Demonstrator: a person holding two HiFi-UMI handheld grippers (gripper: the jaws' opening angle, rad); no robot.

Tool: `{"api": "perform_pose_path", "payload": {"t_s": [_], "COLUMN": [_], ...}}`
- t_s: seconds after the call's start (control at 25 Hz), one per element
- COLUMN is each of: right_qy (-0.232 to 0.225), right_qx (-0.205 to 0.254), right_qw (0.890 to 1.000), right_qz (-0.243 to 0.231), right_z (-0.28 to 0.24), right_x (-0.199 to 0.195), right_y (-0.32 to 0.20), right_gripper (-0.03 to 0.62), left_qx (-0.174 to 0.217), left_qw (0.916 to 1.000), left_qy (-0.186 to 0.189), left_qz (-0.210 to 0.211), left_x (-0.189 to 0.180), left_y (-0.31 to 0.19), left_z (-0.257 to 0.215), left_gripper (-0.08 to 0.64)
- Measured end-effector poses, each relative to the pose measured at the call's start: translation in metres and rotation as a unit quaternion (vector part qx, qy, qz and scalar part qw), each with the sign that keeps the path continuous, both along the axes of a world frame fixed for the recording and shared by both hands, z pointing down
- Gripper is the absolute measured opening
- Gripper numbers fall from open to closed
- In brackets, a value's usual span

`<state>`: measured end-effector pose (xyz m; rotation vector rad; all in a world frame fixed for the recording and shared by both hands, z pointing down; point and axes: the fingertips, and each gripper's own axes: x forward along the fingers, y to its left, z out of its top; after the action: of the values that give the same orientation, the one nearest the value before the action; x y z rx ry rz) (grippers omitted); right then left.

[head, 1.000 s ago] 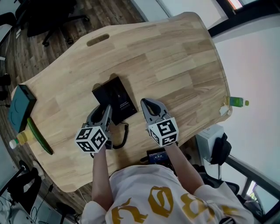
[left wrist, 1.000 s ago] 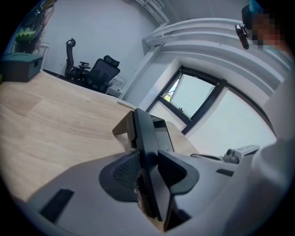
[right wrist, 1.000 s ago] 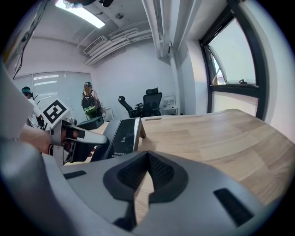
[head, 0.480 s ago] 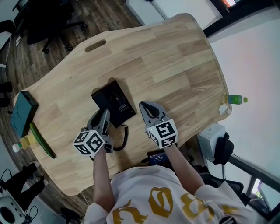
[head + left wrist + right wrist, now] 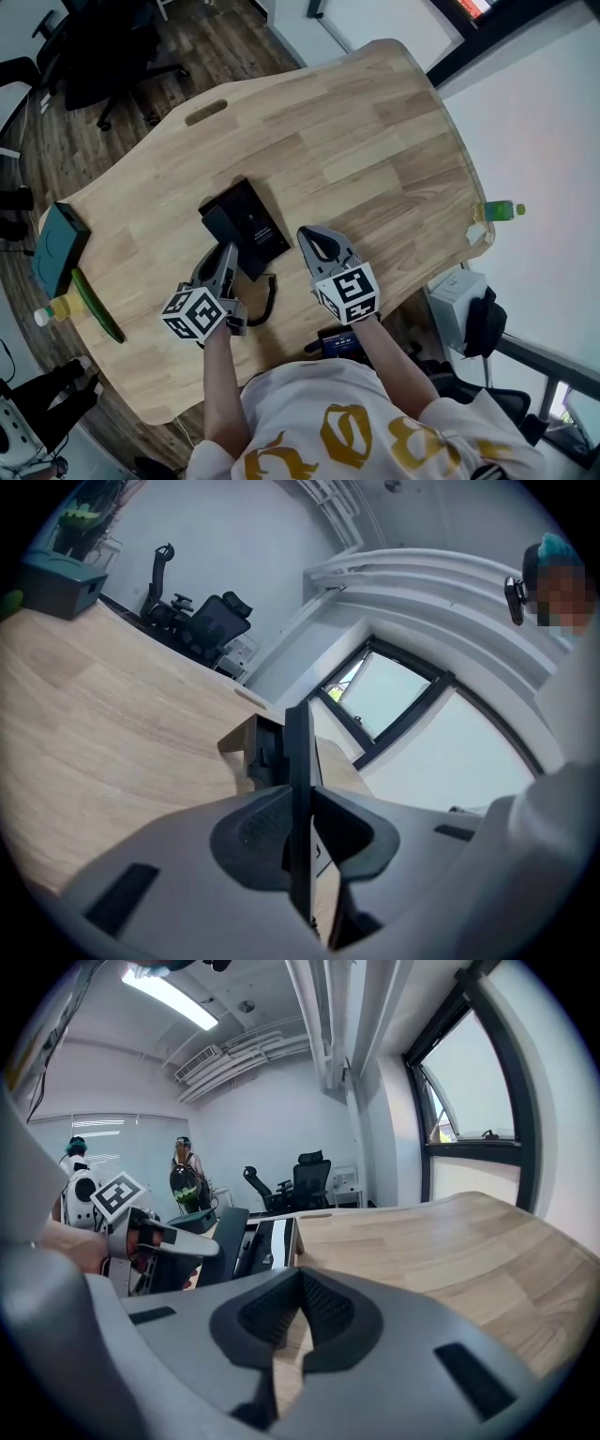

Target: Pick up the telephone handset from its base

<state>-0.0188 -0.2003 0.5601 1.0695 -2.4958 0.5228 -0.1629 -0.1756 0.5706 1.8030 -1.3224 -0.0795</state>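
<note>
While telephone point(image 5: 246, 225) near edge point(image 5: 281, 345), open tabletop point(image 5: 375, 141) beyond

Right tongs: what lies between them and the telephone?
Nothing but bare table: in the head view a narrow strip of wood separates the right tongs from the telephone, and the coiled cord lies off that line.

Wooden table point(image 5: 375, 141) on dark plank floor point(image 5: 211, 37).
</note>
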Motion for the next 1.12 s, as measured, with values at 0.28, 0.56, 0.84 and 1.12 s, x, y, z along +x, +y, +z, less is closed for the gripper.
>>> {"api": "perform_pose_path", "payload": {"t_s": [0.28,0.56,0.84,1.12], "right_qy": [-0.007,-0.018,-0.025,-0.032], "right_qx": [0.012,0.027,0.046,0.074], "right_qw": [1.0,0.999,0.998,0.997], "right_qz": [0.004,0.012,0.018,0.022], "right_z": [-0.011,-0.033,-0.052,-0.073], "right_x": [0.003,0.011,0.019,0.028], "right_y": [0.004,0.017,0.036,0.054], "right_gripper": [0.005,0.005,0.005,0.005], "left_qx": [0.022,0.054,0.097,0.119], "left_qw": [0.9992,0.994,0.9845,0.981], "left_qy": [0.033,0.094,0.141,0.141], "left_qz": [0.0,0.01,0.038,0.06], "left_x": [0.004,0.02,0.037,0.041], "left_y": [0.002,0.006,0.017,0.051], "left_z": [-0.014,-0.045,-0.081,-0.104], "left_gripper": [0.074,0.074,0.073,0.073]}}
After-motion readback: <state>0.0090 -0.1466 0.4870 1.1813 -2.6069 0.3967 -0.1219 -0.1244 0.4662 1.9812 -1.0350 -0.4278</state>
